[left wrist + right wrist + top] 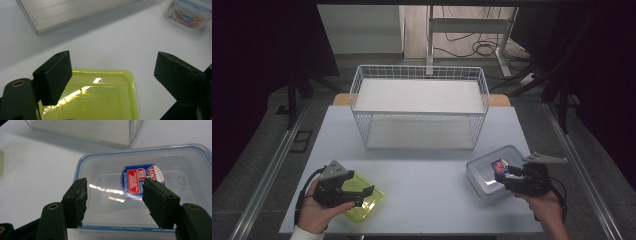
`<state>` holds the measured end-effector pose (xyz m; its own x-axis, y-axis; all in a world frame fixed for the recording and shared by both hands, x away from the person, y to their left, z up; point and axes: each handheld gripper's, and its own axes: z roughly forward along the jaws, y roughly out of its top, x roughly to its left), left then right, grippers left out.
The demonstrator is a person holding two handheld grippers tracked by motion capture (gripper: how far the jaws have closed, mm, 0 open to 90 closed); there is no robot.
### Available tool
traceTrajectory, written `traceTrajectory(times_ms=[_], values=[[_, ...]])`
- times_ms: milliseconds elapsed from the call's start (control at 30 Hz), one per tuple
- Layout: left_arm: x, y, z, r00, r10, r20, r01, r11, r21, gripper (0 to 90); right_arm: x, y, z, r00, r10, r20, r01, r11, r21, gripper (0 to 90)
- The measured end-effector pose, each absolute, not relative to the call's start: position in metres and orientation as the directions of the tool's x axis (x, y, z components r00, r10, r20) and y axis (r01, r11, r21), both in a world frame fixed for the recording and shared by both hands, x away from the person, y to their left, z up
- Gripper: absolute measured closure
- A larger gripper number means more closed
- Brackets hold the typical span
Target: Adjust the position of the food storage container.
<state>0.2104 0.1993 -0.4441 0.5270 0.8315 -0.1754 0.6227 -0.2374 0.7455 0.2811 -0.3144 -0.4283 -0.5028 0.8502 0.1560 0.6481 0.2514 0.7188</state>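
1. The left claw (364,192) is nearest the camera, low at the tabletop's near-left edge, held in a hand (319,212).
2. Its jaws stand wide apart, with nothing between the pads.
3. A yellow-green lid (100,97) lies flat under the left claw. In the left claw's view one jaw is over the lid's corner and the other is off to the side, over bare tabletop (422,175).
4. The right claw (502,176) is at the near-right, in the other hand (547,207), pointing in over a clear box (140,187).
5. Its jaws are partly apart and grip nothing. The box's blue-rimmed lid, with its red-and-blue label (137,181), lies just beyond and below the pads.
6. A white wire basket (419,107) stands ahead of both claws, well apart from them, at the far middle of the tabletop.
7. Box and lid lie well apart from each other, one under each claw.
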Motion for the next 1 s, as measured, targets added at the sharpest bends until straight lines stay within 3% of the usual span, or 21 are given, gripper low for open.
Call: traceTrajectory(times_ms=[533, 733, 833, 867, 900, 1000], values=[[0.211, 0.202, -0.446, 0.528, 0.829, -0.184, 0.631, -0.238, 0.738, 14.0, 0.322, -0.342, -0.415, -0.42, 0.892, 0.165, 0.696, 0.2, 0.689, 36.6], [0.212, 0.2, -0.448, 0.528, 0.828, -0.188, 0.638, -0.242, 0.731, 13.9, 0.346, -0.368, -0.402, -0.372, 0.915, 0.157, 0.726, 0.181, 0.663, 41.4], [0.213, 0.199, -0.449, 0.528, 0.829, -0.184, 0.639, -0.245, 0.729, 13.8, 0.36, -0.38, -0.404, -0.347, 0.926, 0.149, 0.752, 0.18, 0.634, 54.0], [0.213, 0.2, -0.449, 0.528, 0.83, -0.181, 0.639, -0.247, 0.728, 13.8, 0.36, -0.38, -0.404, -0.347, 0.926, 0.149, 0.752, 0.18, 0.634, 54.0], [0.213, 0.2, -0.449, 0.525, 0.832, -0.179, 0.639, -0.247, 0.728, 13.8, 0.366, -0.384, -0.408, -0.336, 0.93, 0.148, 0.77, 0.181, 0.611, 65.0], [0.212, 0.201, -0.449, 0.522, 0.834, -0.177, 0.639, -0.245, 0.729, 13.7, 0.373, -0.387, -0.413, -0.318, 0.938, 0.137, 0.787, 0.181, 0.59, 75.1]])
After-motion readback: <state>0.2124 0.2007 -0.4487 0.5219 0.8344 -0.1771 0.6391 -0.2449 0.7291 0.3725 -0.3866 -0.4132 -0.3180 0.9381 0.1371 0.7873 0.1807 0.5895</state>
